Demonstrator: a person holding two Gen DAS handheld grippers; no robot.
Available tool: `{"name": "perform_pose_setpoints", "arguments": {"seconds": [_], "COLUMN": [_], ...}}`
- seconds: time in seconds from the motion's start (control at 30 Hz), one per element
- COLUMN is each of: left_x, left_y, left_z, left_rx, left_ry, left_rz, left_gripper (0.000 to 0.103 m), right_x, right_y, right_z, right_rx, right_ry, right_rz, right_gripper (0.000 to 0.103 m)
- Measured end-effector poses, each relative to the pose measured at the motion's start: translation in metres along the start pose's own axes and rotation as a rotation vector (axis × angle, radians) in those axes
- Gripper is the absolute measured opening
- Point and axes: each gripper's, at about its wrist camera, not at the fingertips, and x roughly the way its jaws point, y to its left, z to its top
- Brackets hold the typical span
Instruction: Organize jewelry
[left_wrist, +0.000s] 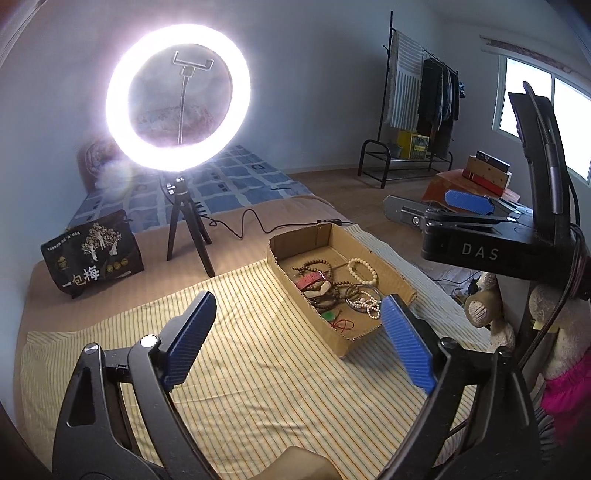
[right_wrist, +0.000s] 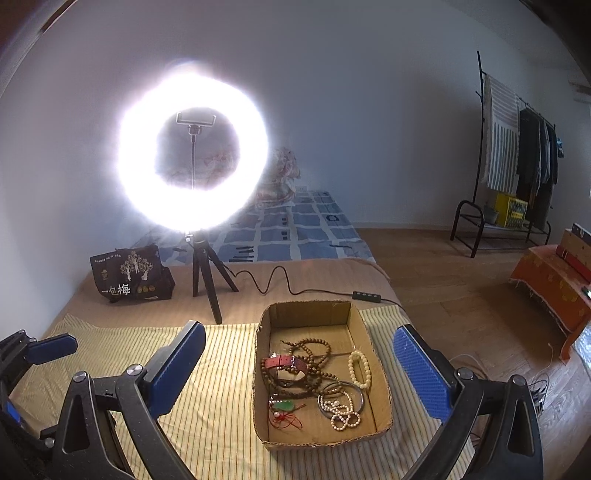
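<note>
A striped cloth covers the bed. The left gripper and the right gripper both stand wide and empty. The jewelry lies tangled in the cardboard box at 1 o'clock; better lift one piece slowly.

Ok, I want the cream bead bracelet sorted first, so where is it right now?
The cream bead bracelet lies in the cardboard box by its right wall in the right wrist view, just above the metal bangles and right of the brown bead strands.
</note>
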Motion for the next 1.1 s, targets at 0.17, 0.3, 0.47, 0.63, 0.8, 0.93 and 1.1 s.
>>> {"name": "perform_pose_setpoints", "arguments": {"seconds": [0.17, 0.3, 0.47, 0.63, 0.8, 0.93, 1.1], "left_x": [-0.004, -0.008, -0.010, -0.009, -0.010, -0.011, -0.013], "left_y": [-0.005, -0.004, -0.005, -0.006, -0.004, -0.004, -0.003], "left_z": [-0.003, -0.004, -0.001, -0.002, -0.001, 0.000, 0.000], "left_rx": [0.030, 0.028, 0.028, 0.037, 0.027, 0.023, 0.026], "left_ry": [0.003, -0.003, -0.009, -0.008, -0.009, -0.024, -0.034], "left_rz": [0.018, 0.032, 0.058, 0.077, 0.088, 0.105, 0.117], "left_gripper": [0.093, 0.093, 0.093, 0.094, 0.094, 0.099, 0.100], "right_x": [-0.002, -0.003, -0.005, -0.005, -0.005, -0.005, -0.005], "right_y": [0.004, 0.003, 0.000, 0.000, -0.001, 0.000, 0.001], "right_z": [-0.003, -0.004, -0.002, -0.001, 0.000, -0.001, -0.001], "right_rx": [-0.023, -0.019, -0.002, 0.001, 0.000, 0.000, -0.006], "right_ry": [-0.004, -0.005, -0.020, -0.021, -0.020, -0.021, -0.019], "right_rz": [-0.005, -0.008, -0.017, -0.019, -0.018, -0.016, -0.013], "right_gripper": [0.103, 0.103, 0.103, 0.103, 0.103, 0.103, 0.103]}}
